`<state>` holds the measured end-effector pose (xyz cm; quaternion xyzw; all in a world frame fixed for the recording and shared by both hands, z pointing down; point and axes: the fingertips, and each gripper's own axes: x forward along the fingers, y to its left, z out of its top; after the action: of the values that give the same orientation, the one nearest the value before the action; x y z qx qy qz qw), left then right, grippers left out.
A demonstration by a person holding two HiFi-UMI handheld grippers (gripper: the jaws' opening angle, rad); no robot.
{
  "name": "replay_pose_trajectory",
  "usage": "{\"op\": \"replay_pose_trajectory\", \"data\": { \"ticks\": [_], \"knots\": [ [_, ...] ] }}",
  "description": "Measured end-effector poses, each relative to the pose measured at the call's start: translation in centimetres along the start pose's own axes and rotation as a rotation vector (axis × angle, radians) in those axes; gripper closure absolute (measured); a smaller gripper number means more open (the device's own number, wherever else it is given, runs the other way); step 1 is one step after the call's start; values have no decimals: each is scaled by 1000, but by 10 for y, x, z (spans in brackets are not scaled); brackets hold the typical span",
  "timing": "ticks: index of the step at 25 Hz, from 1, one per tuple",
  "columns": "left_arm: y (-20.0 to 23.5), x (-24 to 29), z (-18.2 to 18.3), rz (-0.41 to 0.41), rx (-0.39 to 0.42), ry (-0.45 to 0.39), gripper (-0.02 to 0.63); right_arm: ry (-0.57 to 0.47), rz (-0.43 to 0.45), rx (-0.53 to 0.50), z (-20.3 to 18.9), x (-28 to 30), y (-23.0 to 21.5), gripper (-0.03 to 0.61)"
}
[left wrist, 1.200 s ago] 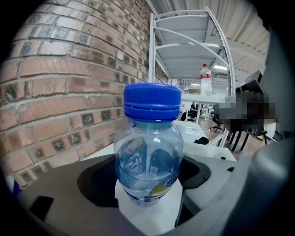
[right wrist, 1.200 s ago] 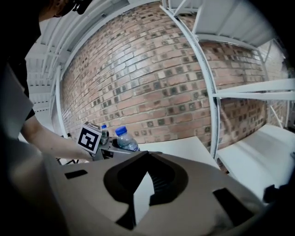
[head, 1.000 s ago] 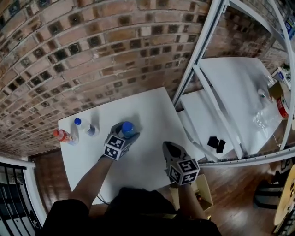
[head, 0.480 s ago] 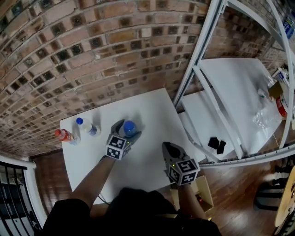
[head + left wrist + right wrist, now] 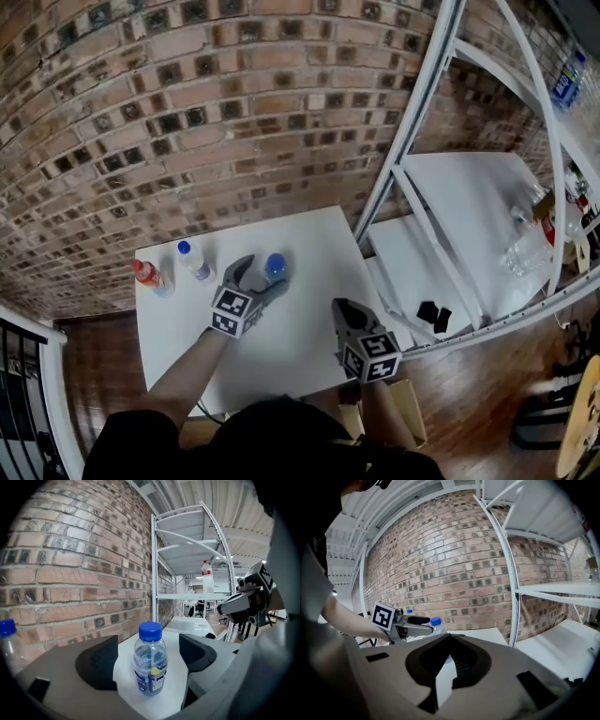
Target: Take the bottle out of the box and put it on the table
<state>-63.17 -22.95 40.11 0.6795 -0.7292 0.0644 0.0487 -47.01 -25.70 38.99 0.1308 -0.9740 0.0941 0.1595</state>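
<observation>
A brick wall [image 5: 187, 112] backs white metal shelving [image 5: 469, 202] above a wooden floor [image 5: 478, 384].

Indoor lab or workshop space with bare brick and metal racking.

A red brick wall [image 5: 187, 112] runs behind a small white table [image 5: 309, 234]. Beside the table stands a tall white metal shelving rack [image 5: 412, 141] with clear plastic items on one shelf. The floor [image 5: 487, 375] is dark wood planks, and a cardboard box [image 5: 412, 424] sits near the table. Beyond the rack, office desks and chairs [image 5: 202, 606] are faintly visible.
</observation>
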Motion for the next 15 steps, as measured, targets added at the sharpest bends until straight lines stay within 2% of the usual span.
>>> {"op": "replay_pose_trajectory", "data": {
  "ticks": [3, 8, 11, 15],
  "knots": [
    [1, -27, 29, 27, 20, -71, 251, -28, 10, -32, 15, -7, 14, 574],
    [5, -92, 68, 91, 30, -164, 329, -86, 35, -157, 35, -8, 62, 574],
    [8, -137, 82, 132, -4, -206, 425, -130, 85, -163, 44, -12, 99, 574],
    [9, -191, 85, 166, -66, -253, 562, -138, 145, -157, 42, -13, 138, 574]
  ]
}}
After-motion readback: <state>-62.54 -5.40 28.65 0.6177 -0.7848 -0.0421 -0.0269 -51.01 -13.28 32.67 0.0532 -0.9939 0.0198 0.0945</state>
